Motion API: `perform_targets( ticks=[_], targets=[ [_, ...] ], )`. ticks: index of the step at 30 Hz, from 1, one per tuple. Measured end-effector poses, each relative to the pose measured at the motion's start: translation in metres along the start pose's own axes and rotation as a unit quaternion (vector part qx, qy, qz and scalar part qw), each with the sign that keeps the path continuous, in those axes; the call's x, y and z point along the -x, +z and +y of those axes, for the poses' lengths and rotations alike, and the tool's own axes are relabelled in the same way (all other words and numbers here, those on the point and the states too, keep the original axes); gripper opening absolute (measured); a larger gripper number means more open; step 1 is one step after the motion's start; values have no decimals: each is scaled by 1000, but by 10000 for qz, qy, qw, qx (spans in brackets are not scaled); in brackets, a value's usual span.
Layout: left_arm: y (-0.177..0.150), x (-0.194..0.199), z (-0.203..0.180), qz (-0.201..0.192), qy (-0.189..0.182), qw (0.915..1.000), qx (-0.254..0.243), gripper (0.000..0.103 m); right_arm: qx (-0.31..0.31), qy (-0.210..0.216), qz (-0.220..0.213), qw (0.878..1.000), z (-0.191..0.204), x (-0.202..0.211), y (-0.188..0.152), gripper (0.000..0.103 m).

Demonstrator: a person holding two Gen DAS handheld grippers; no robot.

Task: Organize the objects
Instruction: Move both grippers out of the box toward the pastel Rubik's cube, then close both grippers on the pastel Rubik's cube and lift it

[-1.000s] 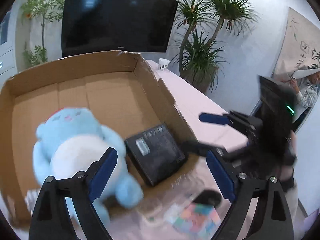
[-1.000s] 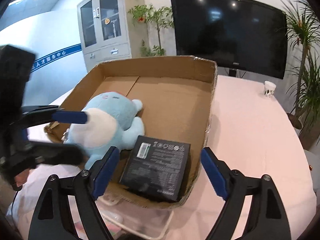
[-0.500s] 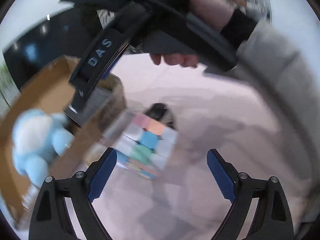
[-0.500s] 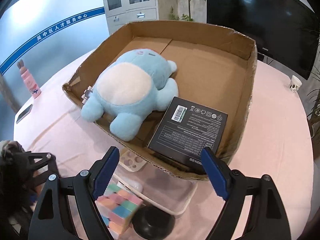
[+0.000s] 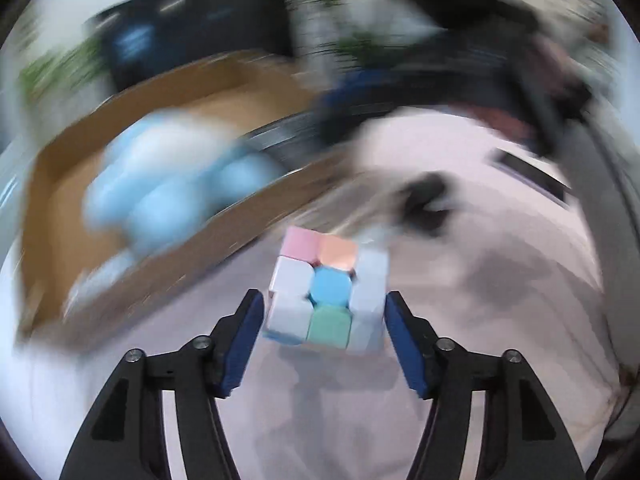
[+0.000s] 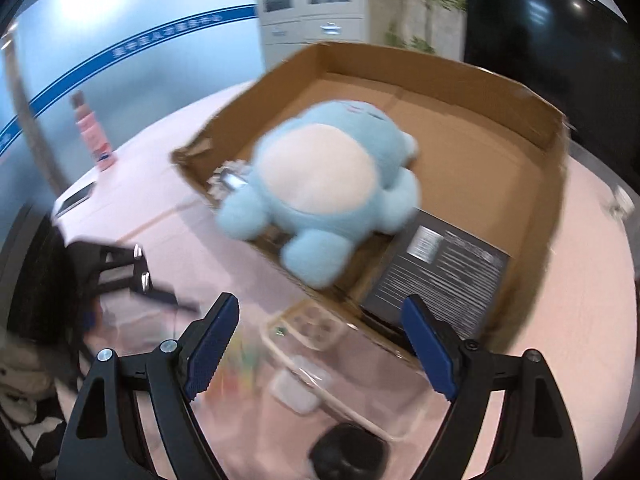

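Your left tool [image 5: 325, 312] has just been closing around the pastel cube [image 5: 328, 292] at 6 o'clock on the pink surface [image 5: 500, 300], pads barely apart from it. Right tool [image 6: 320, 340] gapes empty. Black box's [image 6: 440, 276] print blurs unreadable.

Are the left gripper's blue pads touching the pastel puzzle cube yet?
Cannot tell. Left wrist view: left gripper straddles the pastel puzzle cube, jaws just closing, blur hiding any gap.

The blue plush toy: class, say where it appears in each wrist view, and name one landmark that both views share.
Left wrist view: the blue plush toy is blurred, left of centre, inside the cardboard box.
Right wrist view: the toy lies at centre, in the box's near left part.
Shared landmark: the cardboard box.
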State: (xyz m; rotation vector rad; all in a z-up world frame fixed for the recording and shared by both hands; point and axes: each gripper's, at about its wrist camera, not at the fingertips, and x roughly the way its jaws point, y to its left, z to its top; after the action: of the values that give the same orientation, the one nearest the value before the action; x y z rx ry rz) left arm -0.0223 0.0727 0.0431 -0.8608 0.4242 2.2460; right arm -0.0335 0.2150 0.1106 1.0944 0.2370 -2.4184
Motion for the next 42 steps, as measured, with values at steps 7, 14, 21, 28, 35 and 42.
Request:
perform_targets(
  ticks=[7,14,21,28,35,42],
  targets=[
    [-53,21,55,130,680,9883,1361,61,1043,1072,-67,9887,86,-39,40,83],
    [-49,16,45,-64,721,9909,1136,90,1262,970,939,9828,115,-105,37,83],
    [-31,-7,72,41,436,9957,814,98,976,1138,918,9844,117,-126,40,72],
    [-32,-3,77,-66,-302,9940,1049,93,1068,1343,1076,9793,118,-133,36,76],
    [-34,-18,87,229,-494,9894,1344,93,1254,914,1016,9826,119,-111,35,76],
    [-37,-19,76,368,-414,9906,1249,73,1341,950,1413,9762,124,-127,31,57]
  ],
)
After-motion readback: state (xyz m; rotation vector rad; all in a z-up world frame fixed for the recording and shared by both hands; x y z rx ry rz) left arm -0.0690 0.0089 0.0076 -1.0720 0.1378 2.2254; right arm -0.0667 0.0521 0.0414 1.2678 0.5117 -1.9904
